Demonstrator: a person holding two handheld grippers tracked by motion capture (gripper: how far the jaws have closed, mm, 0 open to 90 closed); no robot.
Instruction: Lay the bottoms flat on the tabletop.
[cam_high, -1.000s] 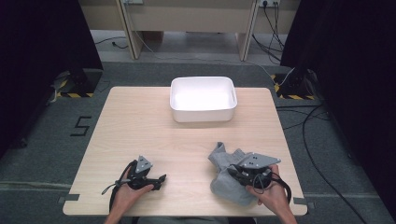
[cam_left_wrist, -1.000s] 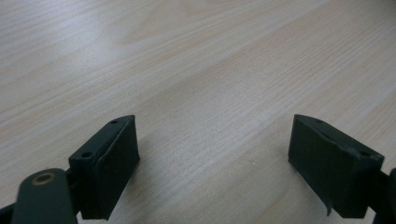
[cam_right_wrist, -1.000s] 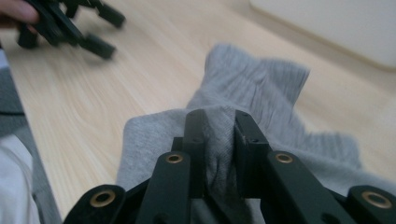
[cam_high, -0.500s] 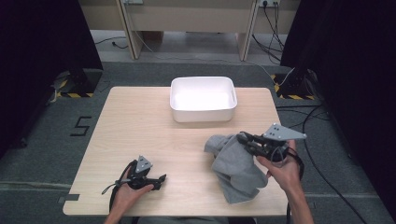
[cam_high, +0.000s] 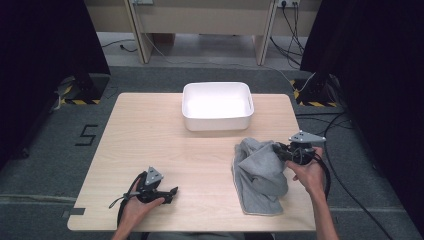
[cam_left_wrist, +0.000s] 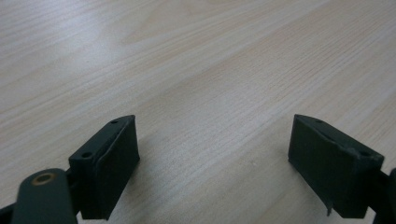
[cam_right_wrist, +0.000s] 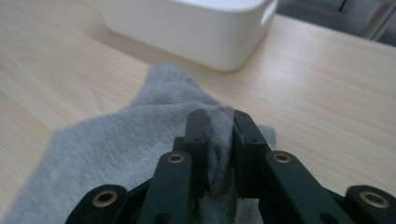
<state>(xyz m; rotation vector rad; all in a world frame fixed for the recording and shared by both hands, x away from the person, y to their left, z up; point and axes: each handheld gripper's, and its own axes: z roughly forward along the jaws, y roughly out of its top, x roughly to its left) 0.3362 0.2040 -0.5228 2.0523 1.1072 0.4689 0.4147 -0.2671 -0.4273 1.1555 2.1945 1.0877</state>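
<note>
A grey cloth (cam_high: 260, 175) lies crumpled on the right side of the wooden table (cam_high: 150, 135), one fold lifted toward the right. My right gripper (cam_high: 276, 149) is shut on that fold. In the right gripper view the grey cloth (cam_right_wrist: 116, 140) is bunched between the jaws of the right gripper (cam_right_wrist: 218, 119), which have just eased open a touch and still pinch it. My left gripper (cam_high: 172, 192) rests near the table's front left. In the left gripper view the left gripper (cam_left_wrist: 215, 154) stands open over bare wood.
A white rectangular bin (cam_high: 217, 122) stands at the back middle of the table; in the right gripper view the bin (cam_right_wrist: 187, 28) sits just beyond the cloth. Cables trail on the floor to the right of the table.
My right gripper has moved away from the front edge toward the right and back, dragging the held fold so the cloth stretched out. The left gripper has stayed where it was.
</note>
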